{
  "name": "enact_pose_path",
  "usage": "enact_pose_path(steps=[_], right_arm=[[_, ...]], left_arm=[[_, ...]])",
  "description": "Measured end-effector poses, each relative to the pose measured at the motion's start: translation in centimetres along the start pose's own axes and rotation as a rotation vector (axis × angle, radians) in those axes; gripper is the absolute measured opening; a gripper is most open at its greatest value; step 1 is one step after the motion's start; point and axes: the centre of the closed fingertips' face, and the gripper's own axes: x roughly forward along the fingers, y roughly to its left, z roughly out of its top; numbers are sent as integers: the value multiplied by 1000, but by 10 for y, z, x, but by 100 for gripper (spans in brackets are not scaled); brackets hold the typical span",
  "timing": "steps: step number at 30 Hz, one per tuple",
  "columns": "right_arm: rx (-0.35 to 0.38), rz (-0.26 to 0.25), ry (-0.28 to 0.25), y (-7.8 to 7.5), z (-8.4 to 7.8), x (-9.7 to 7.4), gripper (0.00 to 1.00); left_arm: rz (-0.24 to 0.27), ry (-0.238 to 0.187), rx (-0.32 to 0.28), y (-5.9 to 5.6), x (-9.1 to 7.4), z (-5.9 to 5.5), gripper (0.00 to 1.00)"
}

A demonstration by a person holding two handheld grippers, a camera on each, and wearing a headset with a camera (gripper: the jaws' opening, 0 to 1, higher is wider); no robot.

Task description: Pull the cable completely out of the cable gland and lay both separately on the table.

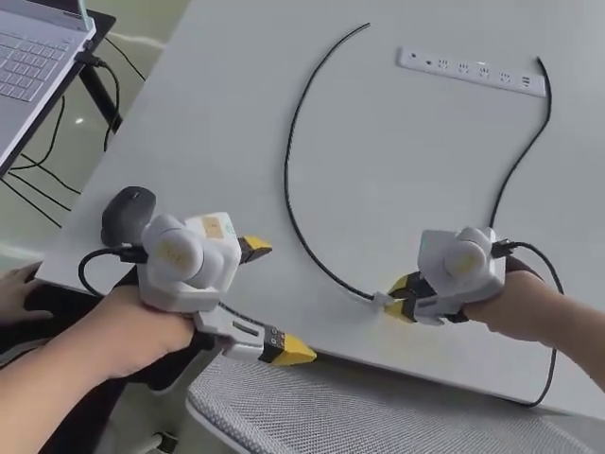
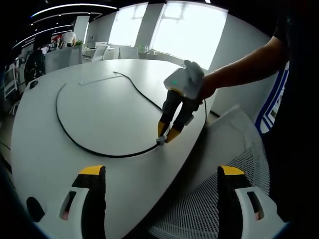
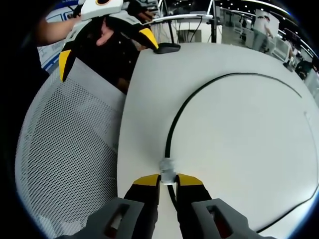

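Step in hand: separation of cable and gland, not yet begun.

**Right gripper** (image 1: 402,297): the fingers are drawn close together and, in the right gripper view, appear to pinch the near end of the white cable gland (image 3: 168,171), with a yellow tip against each side. A short dark length of cable runs back between the jaws behind the gland.

**Left gripper** (image 1: 272,299): the fingers are spread wide and carry nothing. It hangs over the near edge of the table (image 1: 406,170), above the mesh chair seat (image 1: 378,416).

**Position of the work:** the gland rests on the table close to the near edge, at the right gripper's tips. The black cable (image 1: 288,180) is threaded through it.

**Governing relation:** the cable leaves the gland straight ahead along the right gripper's jaw line, then sweeps in a long arc toward the far side of the table, ending near the power strip (image 1: 471,72). The gland's axis therefore points away from the right gripper. The left gripper stands to the left of the gland and well apart from it, its open jaws facing the arc — it is the free gripper and the nearer one to the stretch just beyond the gland.

**Next move, as judged:** close the left gripper on that stretch and draw along the gland's axis — a sideways pull may bind the cable in the bore.
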Motion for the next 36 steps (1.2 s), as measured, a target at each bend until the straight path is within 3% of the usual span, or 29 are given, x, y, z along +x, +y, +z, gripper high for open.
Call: enact_pose_path(steps=[2, 12, 21, 24, 26, 28, 36], right_arm=[[30, 25, -38, 3, 8, -6, 7], [92, 41, -73, 4, 26, -47, 7], [125, -5, -118, 1, 48, -71, 7], [113, -15, -117, 3, 51, -73, 7], [154, -14, -145, 4, 60, -75, 7], [150, -17, -146, 7, 64, -76, 7], [127, -30, -156, 8, 73, -88, 7]], left_arm=[[-3, 2, 5, 0, 1, 0, 93], [-24, 9, 36, -5, 4, 7, 93], [-23, -25, 52, -3, 2, 29, 93], [-24, -45, 56, -2, 1, 40, 93], [-31, -65, 59, -3, 1, 45, 92], [-32, -73, 63, -3, 3, 49, 91], [-62, -77, 88, -5, 14, 64, 89]])
